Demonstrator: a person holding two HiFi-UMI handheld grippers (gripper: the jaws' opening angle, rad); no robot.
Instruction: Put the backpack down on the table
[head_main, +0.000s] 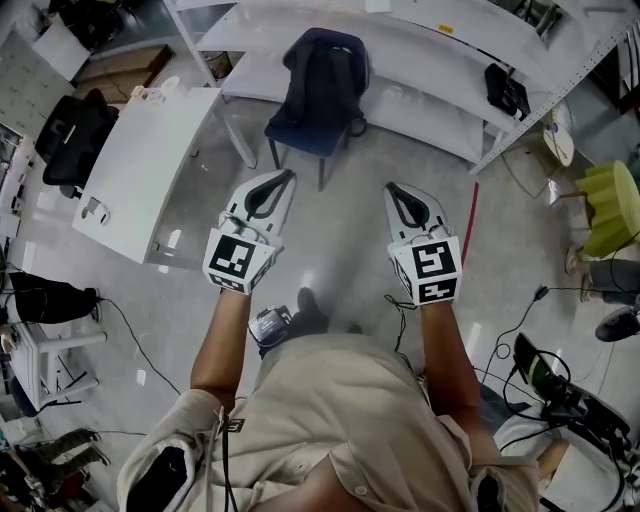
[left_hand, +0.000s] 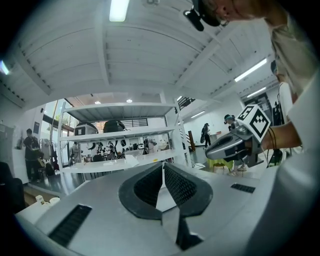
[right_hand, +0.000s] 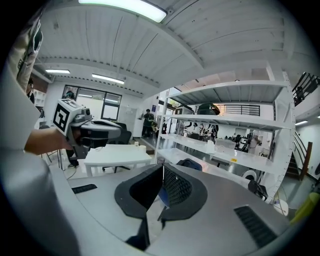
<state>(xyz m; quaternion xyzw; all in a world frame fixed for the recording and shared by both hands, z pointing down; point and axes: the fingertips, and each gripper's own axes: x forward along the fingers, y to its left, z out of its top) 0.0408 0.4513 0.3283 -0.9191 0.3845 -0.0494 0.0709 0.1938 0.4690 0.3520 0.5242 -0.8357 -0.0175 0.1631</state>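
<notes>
Dark backpack (head_main: 330, 85) stands upright on a chair (head_main: 288, 132); left tongs (head_main: 288, 176) and right tongs (head_main: 391, 187) closed, empty.

Grey polished floor (head_main: 340, 230), with a red line (head_main: 470, 222) on it by the rack's foot. Long white shelving rack (head_main: 430, 110) runs across the top of the head view. A flat black item (head_main: 507, 90) lies on its lower shelf. Blue chair (head_main: 298, 130) just in front of the rack. Black office chair (head_main: 68, 135) upper left. Yellow-green stool (head_main: 612, 205) at right edge. Black cables (head_main: 130, 335) trail over the floor at left. A dark device (head_main: 548, 378) sits among more cables lower right. Left gripper view: dark bags (left_hand: 118, 126) on an upper shelf, person (left_hand: 30, 150) standing far left, ceiling light (left_hand: 119, 10). Right gripper view: person (right_hand: 148, 120) in the background, light strip (right_hand: 131, 10) overhead.
</notes>
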